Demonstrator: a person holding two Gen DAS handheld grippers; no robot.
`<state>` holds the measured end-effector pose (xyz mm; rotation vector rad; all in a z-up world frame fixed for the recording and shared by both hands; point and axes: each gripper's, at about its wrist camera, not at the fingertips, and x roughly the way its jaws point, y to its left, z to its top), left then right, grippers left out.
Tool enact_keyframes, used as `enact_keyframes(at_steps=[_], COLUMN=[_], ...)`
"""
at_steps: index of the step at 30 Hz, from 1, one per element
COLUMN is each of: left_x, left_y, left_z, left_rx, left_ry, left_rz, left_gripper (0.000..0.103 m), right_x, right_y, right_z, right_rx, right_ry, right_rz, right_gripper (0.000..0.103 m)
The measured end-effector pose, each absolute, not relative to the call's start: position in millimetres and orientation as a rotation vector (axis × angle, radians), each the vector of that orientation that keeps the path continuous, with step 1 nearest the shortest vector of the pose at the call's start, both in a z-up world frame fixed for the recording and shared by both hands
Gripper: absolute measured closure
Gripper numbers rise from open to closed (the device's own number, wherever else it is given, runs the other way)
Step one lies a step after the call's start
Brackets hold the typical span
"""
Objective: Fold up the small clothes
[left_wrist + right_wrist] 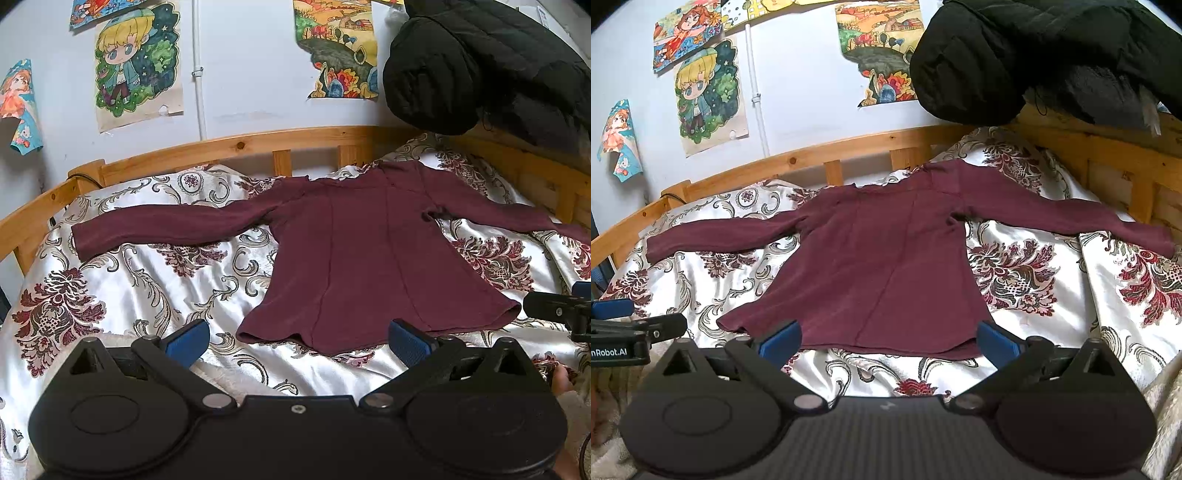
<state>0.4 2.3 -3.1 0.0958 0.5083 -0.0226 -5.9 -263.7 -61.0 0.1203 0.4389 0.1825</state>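
The left gripper [297,341] and right gripper [888,341] hover with fingers spread wide, holding nothing, just short of the hem of a maroon long-sleeved top [369,251] (sleeves outstretched), flat on the floral bedspread [147,280].

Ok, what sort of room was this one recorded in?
Most likely a bedroom, perhaps a child's: a pine-wood bed frame holds a white satin bedspread with maroon floral print, a maroon long-sleeved top is spread on it, and hand-coloured cartoon drawings are stuck on the wall.
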Motion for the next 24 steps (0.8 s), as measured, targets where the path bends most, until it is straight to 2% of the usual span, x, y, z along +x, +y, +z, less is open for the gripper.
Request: enact_keyframes(at_steps=[24], left_x=[0.5], left_y=[1.8], left_z=[-2.5], left_rx=[0.095], left_ry=[0.511], left_rz=[-0.022], left_gripper=[0.001], right_x=[-5.6], right_y=[-263.6], right_z=[-62.0], right_rx=[0.125], right_ry=[0.444], right_rz=[0.180], right_gripper=[0.000])
